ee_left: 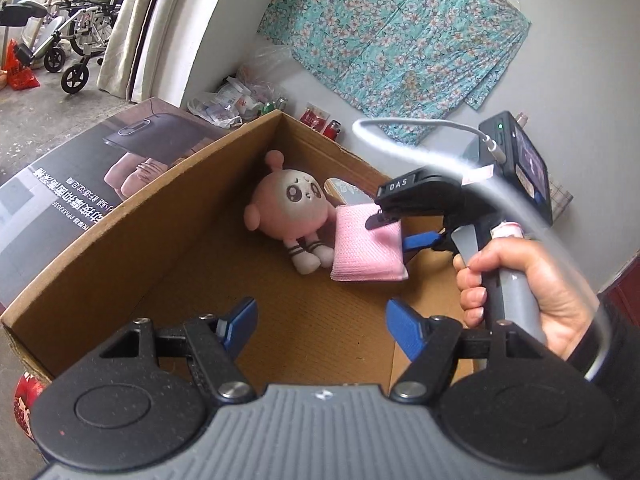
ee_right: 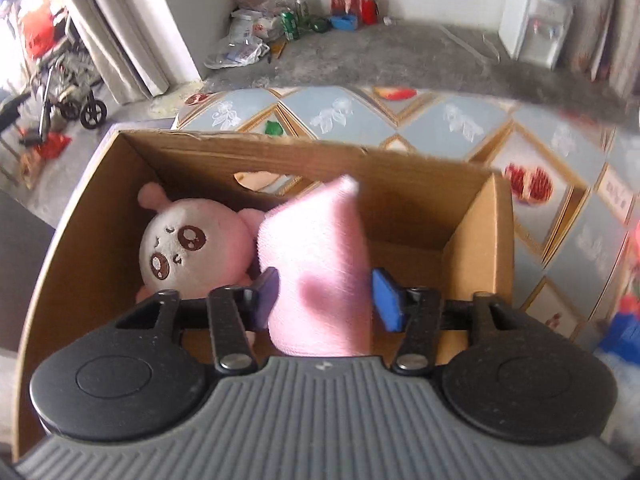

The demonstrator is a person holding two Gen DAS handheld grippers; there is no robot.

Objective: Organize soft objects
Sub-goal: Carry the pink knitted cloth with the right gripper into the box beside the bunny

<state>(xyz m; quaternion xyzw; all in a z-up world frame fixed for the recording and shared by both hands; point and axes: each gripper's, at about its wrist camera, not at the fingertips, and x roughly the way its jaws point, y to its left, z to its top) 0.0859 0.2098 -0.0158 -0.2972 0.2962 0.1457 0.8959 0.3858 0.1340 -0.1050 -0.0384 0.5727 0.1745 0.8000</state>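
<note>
A cardboard box (ee_left: 120, 240) holds a pink plush doll (ee_left: 290, 210) with a round face; the doll also shows in the right wrist view (ee_right: 180, 248). My right gripper (ee_right: 326, 296) holds a folded pink cloth (ee_right: 320, 264) between its blue pads, inside the box beside the doll. In the left wrist view the right gripper (ee_left: 394, 228) and the cloth (ee_left: 366, 250) hang over the box floor. My left gripper (ee_left: 320, 326) is open and empty above the near end of the box.
The box (ee_right: 480, 232) stands on a patterned blue tablecloth (ee_right: 560, 168). A large printed carton (ee_left: 80, 184) lies left of it. Bags, cans and bottles (ee_right: 280, 24) sit on the floor by the wall. A wheelchair (ee_left: 72, 40) stands far left.
</note>
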